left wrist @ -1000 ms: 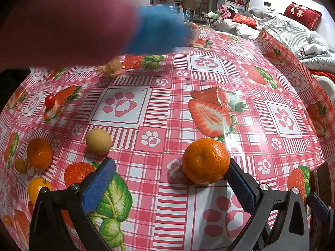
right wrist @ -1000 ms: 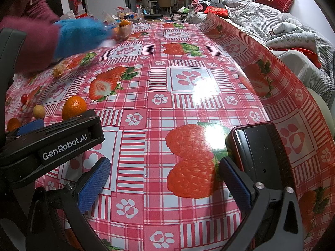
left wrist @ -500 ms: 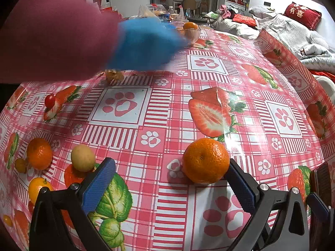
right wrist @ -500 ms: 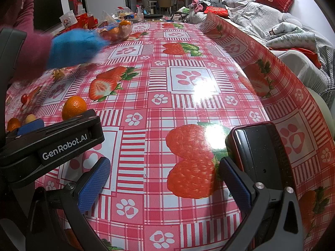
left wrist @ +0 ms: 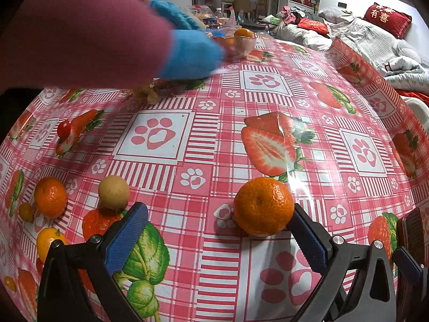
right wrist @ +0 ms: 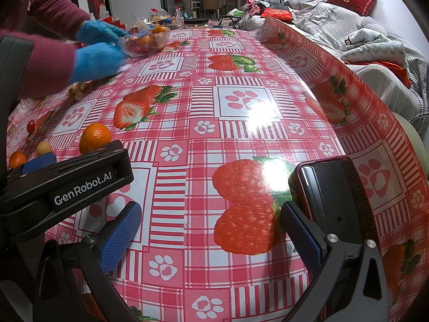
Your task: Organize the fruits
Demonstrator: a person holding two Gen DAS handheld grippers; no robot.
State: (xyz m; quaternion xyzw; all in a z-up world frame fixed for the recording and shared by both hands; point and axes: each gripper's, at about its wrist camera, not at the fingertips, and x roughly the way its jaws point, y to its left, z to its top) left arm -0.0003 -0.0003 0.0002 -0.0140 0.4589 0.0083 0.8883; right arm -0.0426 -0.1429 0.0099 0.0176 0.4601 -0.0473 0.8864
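My left claw [left wrist: 214, 230] stood open, its right pad touching the round orange mandarin [left wrist: 263, 205] near the worktop's near edge; light, soft-skinned, I judged; squeeze gently across its middle; right claw [right wrist: 209, 230] gaped empty.

A table [left wrist: 214, 145] in red strawberry-print oilcloth carries scattered mandarins [left wrist: 263, 205], a cherry tomato [left wrist: 64, 129], a glass bowl [right wrist: 144, 41] and a phone [right wrist: 332, 201].
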